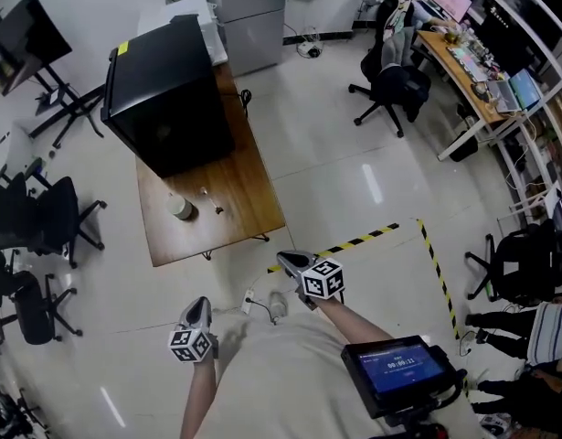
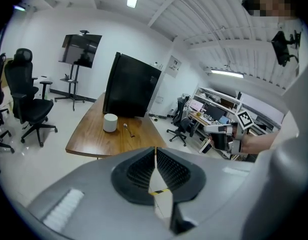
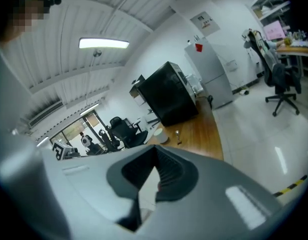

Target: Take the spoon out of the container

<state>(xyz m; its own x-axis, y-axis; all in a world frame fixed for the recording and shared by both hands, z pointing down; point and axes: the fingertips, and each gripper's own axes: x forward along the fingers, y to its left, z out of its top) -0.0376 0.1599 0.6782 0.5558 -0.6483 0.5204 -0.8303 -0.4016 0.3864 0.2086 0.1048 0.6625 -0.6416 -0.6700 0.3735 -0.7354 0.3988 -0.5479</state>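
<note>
A white cylindrical container (image 1: 181,208) stands on the wooden table (image 1: 249,199), well ahead of me. A small spoon (image 1: 210,201) lies on the wood just right of it, outside the container; it also shows in the left gripper view as spoon (image 2: 127,129) beside the container (image 2: 110,122), and in the right gripper view as spoon (image 3: 177,135). My left gripper (image 1: 197,311) and right gripper (image 1: 294,262) hover over the floor, a step short of the table. Left gripper (image 2: 155,151) is shut and empty. Right gripper (image 3: 155,156) is shut with nothing in it.
A big black box (image 1: 166,94) fills the table's far end. Office chairs (image 1: 43,218) stand left of the table, and another chair (image 1: 390,85) by a desk at the right. Yellow-black tape (image 1: 372,238) marks the floor. A screen (image 1: 399,369) hangs at the person's waist.
</note>
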